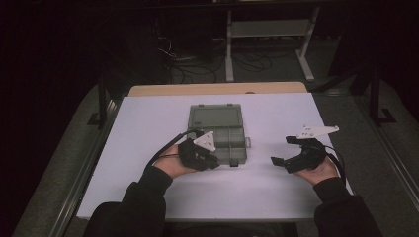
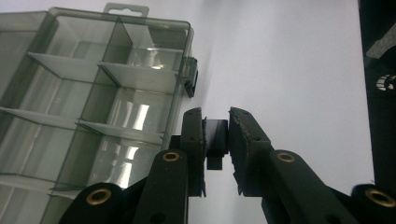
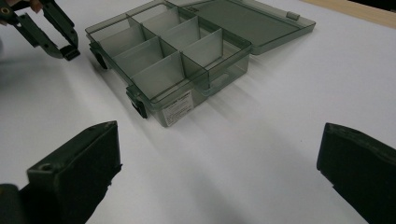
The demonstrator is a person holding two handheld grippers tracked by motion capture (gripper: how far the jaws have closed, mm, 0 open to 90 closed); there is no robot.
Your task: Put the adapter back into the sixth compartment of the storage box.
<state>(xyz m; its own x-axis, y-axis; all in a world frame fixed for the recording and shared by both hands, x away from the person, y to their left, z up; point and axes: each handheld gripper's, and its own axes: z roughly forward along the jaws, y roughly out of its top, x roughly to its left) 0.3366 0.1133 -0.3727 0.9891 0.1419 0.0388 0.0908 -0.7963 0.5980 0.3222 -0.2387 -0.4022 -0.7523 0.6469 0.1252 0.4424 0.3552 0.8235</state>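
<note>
From above, a smoky clear box (image 1: pixel 217 132) lies open mid-table (image 1: pixel 148 197), lid flat behind its tray, with the left gripper (image 1: pixel 210 160) at its near-left corner and the right gripper (image 1: pixel 277 160) well apart to the right. The left gripper view shows jaws clamped on a small black block (image 2: pixel 215 137) beside the box's latch (image 2: pixel 189 77). The right gripper view shows jaws spread wide, facing the divided tray.

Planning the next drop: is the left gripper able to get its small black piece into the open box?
Probably yes. The left gripper holds the black piece beside the box, whose lid lies open.
</note>
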